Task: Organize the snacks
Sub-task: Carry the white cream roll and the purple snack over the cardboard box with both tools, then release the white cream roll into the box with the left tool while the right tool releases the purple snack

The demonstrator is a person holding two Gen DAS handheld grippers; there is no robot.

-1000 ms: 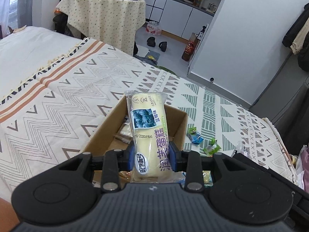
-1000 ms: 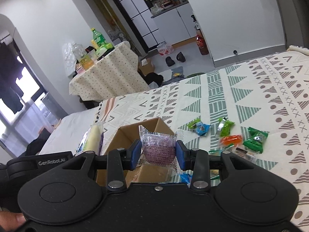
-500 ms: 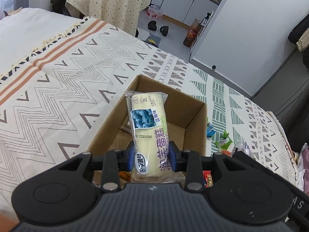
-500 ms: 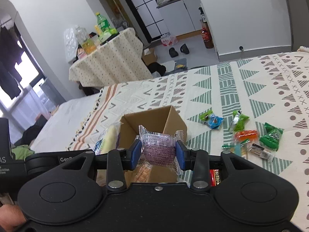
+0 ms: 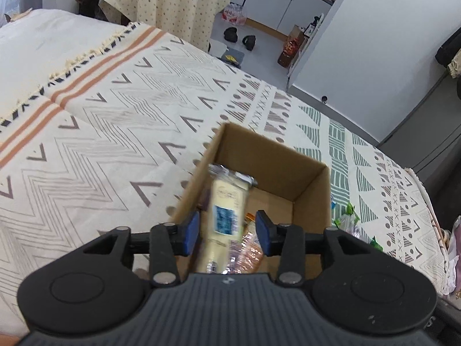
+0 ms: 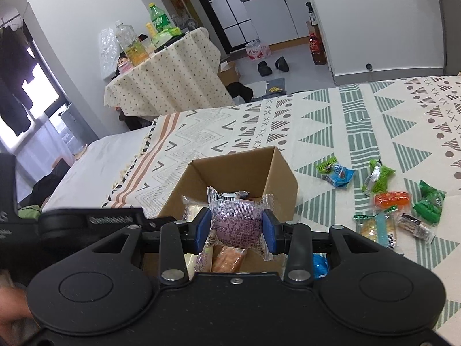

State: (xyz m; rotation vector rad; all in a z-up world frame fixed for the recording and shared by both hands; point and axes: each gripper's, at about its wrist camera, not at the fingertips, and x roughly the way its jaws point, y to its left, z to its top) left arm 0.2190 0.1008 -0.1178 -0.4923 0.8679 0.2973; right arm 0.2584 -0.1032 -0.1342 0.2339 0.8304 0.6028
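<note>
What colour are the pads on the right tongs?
Blue pads, clamped on a purple-printed clear snack packet; clearest in the right wrist view.

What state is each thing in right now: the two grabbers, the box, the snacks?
Left gripper: open, pads clear of the cake.
Yellow cake pack: blurred, loose inside the box.
Right gripper: shut on the purple snack pack.
Cardboard box: open-topped, partly filled.
Loose candies: scattered on the bedspread.

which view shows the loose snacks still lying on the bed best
The right wrist view: the loose snacks lie spread over the patterned bedspread, right of the cardboard box, in plain sight. The left wrist view catches only a few green wrappers past the box's right wall.
</note>
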